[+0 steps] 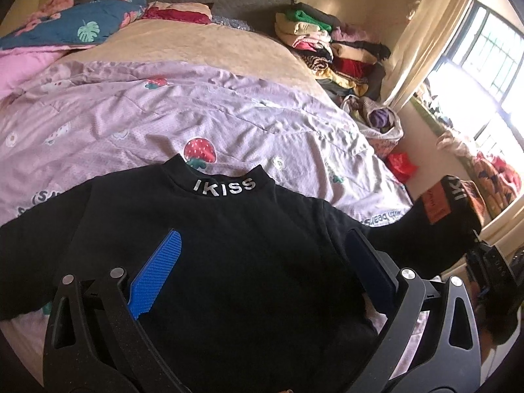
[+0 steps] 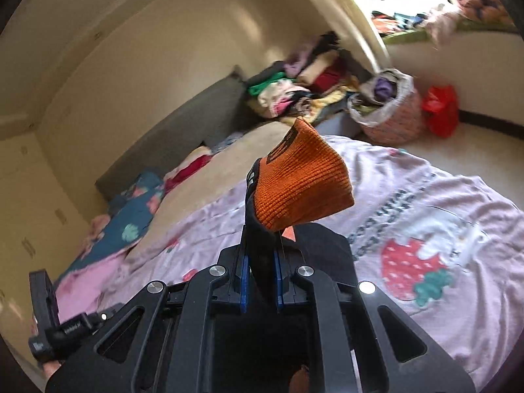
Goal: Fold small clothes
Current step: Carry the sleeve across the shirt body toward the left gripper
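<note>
A small black top [image 1: 229,245] with "IKISS" on its collar lies flat on the bed, collar away from me. My left gripper [image 1: 262,245] hovers open above its chest, blue pads [image 1: 157,271] spread wide and empty. My right gripper [image 2: 260,262] is shut on the top's right sleeve [image 2: 262,255], lifted off the bed. The sleeve's orange ribbed cuff [image 2: 304,190] sticks up beyond the fingers. In the left wrist view the raised sleeve [image 1: 452,203] and the right gripper's body [image 1: 491,271] show at the right edge.
The bed wears a pink strawberry-print cover [image 1: 196,108] [image 2: 425,229]. Folded clothes are piled [image 1: 327,46] at the far right corner. A basket of clothes [image 2: 389,111] and a red bag [image 2: 440,111] stand on the floor. A blue floral quilt [image 1: 75,23] lies far left.
</note>
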